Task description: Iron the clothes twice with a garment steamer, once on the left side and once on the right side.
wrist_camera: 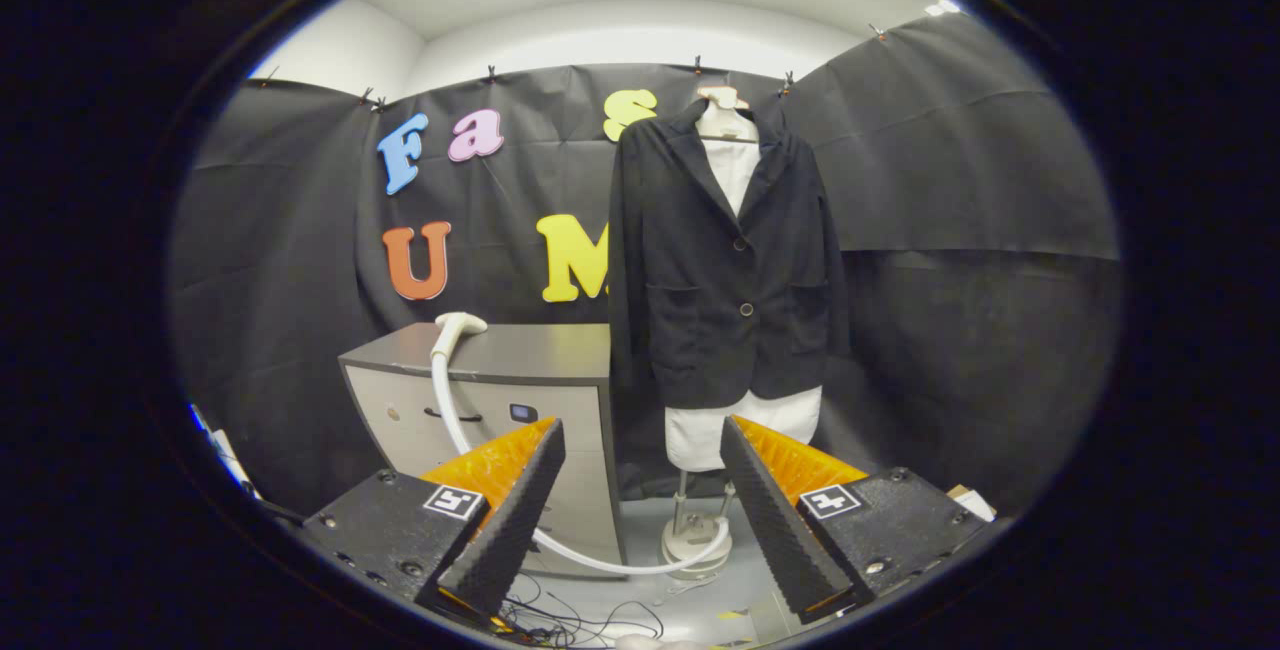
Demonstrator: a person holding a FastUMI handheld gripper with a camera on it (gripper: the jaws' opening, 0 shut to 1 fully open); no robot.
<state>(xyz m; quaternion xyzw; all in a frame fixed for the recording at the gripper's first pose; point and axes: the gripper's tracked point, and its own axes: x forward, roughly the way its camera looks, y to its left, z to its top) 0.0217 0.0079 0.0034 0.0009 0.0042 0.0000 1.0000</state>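
Observation:
A black blazer (pixel 725 265) hangs buttoned on a white mannequin torso (pixel 735 165) that stands on a pole with a round base (pixel 697 538). The white steamer head (pixel 455 328) lies on top of a grey drawer cabinet (pixel 520 350), to the left of the blazer. Its white hose (pixel 447 410) runs down the cabinet front and curves along the floor to the mannequin's base. My gripper (pixel 640 445) is open, with nothing between its fingers. It is well short of both the cabinet and the blazer.
The cabinet's drawers (pixel 470 415) face me behind the left finger. Loose cables (pixel 560 615) lie on the pale floor (pixel 700 600) just ahead of the fingers. Black cloth walls close the booth behind and on both sides.

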